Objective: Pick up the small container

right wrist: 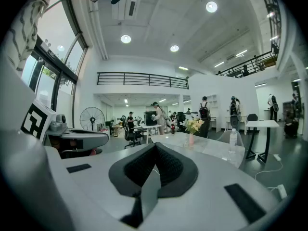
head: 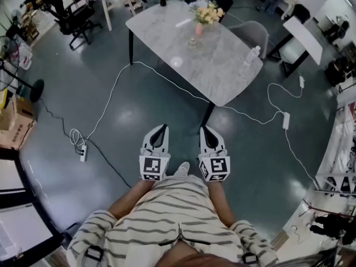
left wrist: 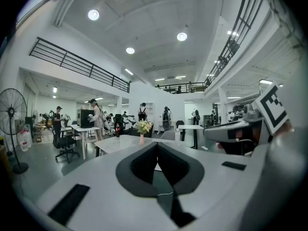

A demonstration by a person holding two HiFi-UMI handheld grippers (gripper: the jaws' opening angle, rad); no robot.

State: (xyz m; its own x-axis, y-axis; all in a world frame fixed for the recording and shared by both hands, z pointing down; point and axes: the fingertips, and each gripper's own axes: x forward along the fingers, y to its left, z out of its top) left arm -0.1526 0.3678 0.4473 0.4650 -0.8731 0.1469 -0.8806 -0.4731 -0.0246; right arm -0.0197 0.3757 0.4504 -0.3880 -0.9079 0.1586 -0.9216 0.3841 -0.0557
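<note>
A small pale round container (head: 176, 62) sits on the marble table (head: 222, 74), near its left edge and well ahead of me. A vase of flowers (head: 203, 16) and a clear water bottle (head: 251, 55) also stand on the table. I hold both grippers low in front of my body, above the floor and short of the table. The left gripper (head: 163, 128) is shut with nothing in it, its tips meeting in the left gripper view (left wrist: 157, 144). Beside it, the right gripper (head: 204, 129) is likewise shut and empty (right wrist: 155, 144). Both point toward the table.
A white cable (head: 114, 88) runs across the floor to a power strip (head: 83, 152) on my left. A grey chair (head: 251, 33) stands behind the table. A black office chair (head: 78, 19), a standing fan (head: 34, 85) and cardboard boxes (head: 16, 122) are at the left.
</note>
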